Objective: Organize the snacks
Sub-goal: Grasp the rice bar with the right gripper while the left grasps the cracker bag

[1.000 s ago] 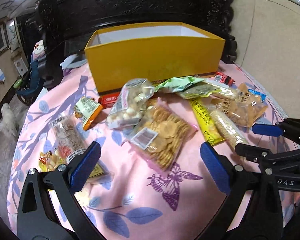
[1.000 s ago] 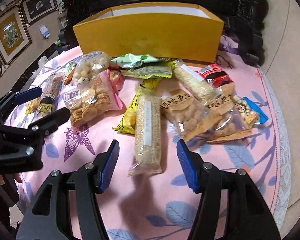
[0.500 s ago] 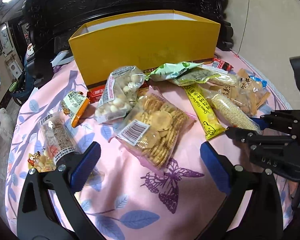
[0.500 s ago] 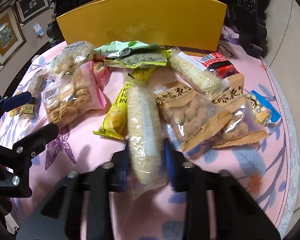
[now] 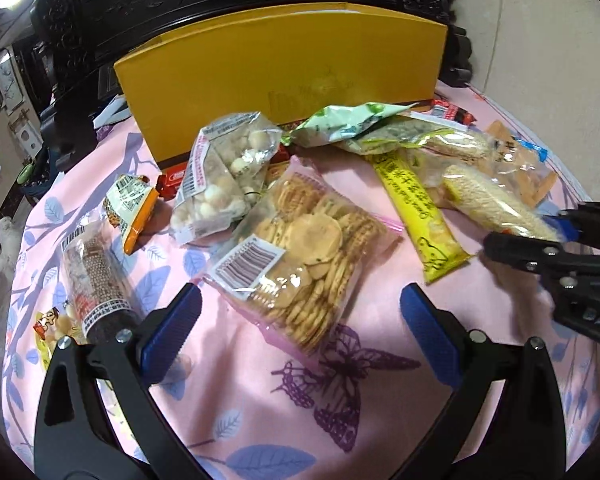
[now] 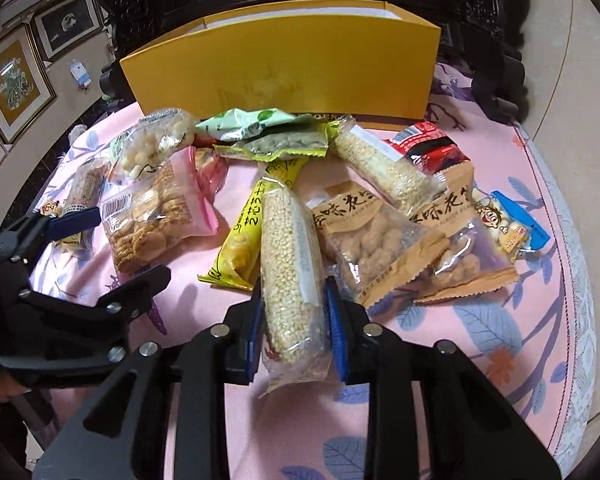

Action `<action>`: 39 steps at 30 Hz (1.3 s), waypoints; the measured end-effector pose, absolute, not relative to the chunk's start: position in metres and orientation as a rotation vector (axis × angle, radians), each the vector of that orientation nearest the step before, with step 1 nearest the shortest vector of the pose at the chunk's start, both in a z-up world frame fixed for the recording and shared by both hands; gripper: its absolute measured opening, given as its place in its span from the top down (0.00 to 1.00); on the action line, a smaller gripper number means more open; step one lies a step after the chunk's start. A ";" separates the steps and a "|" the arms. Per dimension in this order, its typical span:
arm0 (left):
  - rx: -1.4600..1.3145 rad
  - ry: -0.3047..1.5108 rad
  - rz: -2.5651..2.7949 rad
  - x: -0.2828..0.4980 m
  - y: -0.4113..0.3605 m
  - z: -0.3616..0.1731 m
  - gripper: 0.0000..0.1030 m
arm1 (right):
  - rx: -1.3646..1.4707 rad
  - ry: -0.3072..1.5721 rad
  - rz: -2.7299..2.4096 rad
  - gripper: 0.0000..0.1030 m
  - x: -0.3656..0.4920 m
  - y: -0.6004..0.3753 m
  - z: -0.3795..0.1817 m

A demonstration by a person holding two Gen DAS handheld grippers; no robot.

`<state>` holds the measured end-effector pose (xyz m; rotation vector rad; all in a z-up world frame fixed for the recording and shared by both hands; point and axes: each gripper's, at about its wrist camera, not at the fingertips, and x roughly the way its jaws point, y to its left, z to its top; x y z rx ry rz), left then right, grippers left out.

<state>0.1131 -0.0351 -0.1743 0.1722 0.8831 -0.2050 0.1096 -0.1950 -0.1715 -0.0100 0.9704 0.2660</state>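
The right claw (image 6: 294, 320) has closed from wide open onto the puffed-grain bar (image 6: 290, 272).

Bare pink tablecloth (image 5: 260, 412) in front of snack pile: free lane for approach. Cracker bag (image 5: 300, 256) sits between wide-apart fingers of left gripper (image 5: 300, 320). Yellow box (image 6: 284, 68) walls off far side, snacks crowded against its front. Puffed-grain bar (image 6: 290, 264) flanked by yellow packet (image 6: 244, 240) and peanut bag (image 6: 374, 240), touching both; tight side access. Left gripper near right gripper (image 6: 292, 320).
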 end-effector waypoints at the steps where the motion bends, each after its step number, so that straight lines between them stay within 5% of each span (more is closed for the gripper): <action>1: 0.166 0.902 -0.202 0.117 -0.035 -0.179 0.04 | -0.008 0.968 0.264 0.72 0.109 -0.196 -0.171; 5: 0.117 0.927 -0.219 0.123 -0.031 -0.187 0.15 | -0.007 0.961 0.259 0.72 0.110 -0.196 -0.168; 7: 0.109 0.905 -0.213 0.124 -0.030 -0.184 0.37 | -0.006 0.961 0.260 0.72 0.110 -0.195 -0.168; 13: 0.071 0.908 -0.195 0.128 -0.032 -0.180 0.66 | -0.009 0.965 0.264 0.72 0.109 -0.191 -0.169; 39: 0.024 0.877 -0.162 0.104 -0.036 -0.157 0.69 | 0.008 1.006 0.281 0.72 0.110 -0.175 -0.166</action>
